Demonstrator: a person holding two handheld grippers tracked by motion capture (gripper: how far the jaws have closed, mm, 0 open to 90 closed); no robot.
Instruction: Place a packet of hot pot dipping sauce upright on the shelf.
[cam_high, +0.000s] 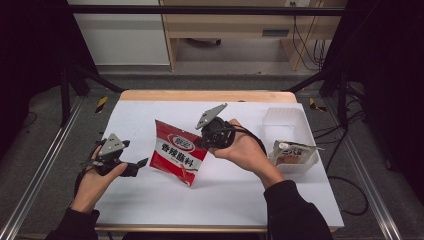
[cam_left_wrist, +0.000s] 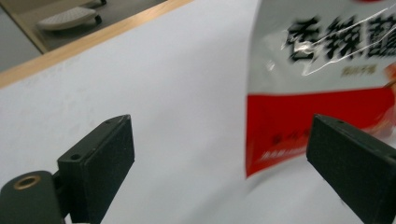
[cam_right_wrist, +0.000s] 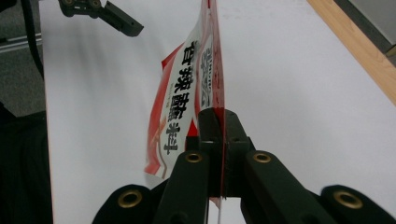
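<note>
A red and white sauce packet (cam_high: 176, 154) with black characters hangs tilted just above the white table (cam_high: 150, 200), lifted by its right edge. My right gripper (cam_high: 202, 143) is shut on that edge; in the right gripper view the thin packet (cam_right_wrist: 180, 102) runs edge-on between the closed jaws (cam_right_wrist: 219, 122). My left gripper (cam_high: 141, 165) is low at the left, pointing at the packet's lower left corner. Its jaws (cam_left_wrist: 219, 163) stand wide open with nothing between them, and the packet (cam_left_wrist: 322, 70) is a little ahead, toward the right jaw. The left gripper (cam_right_wrist: 116, 18) also shows far off in the right gripper view.
A clear plastic tub (cam_high: 300, 117) stands at the table's right side, with a white and brown pouch (cam_high: 292, 151) at its near end. The table's far edge is a wooden strip (cam_high: 207, 95). Metal rails run along both sides of the table.
</note>
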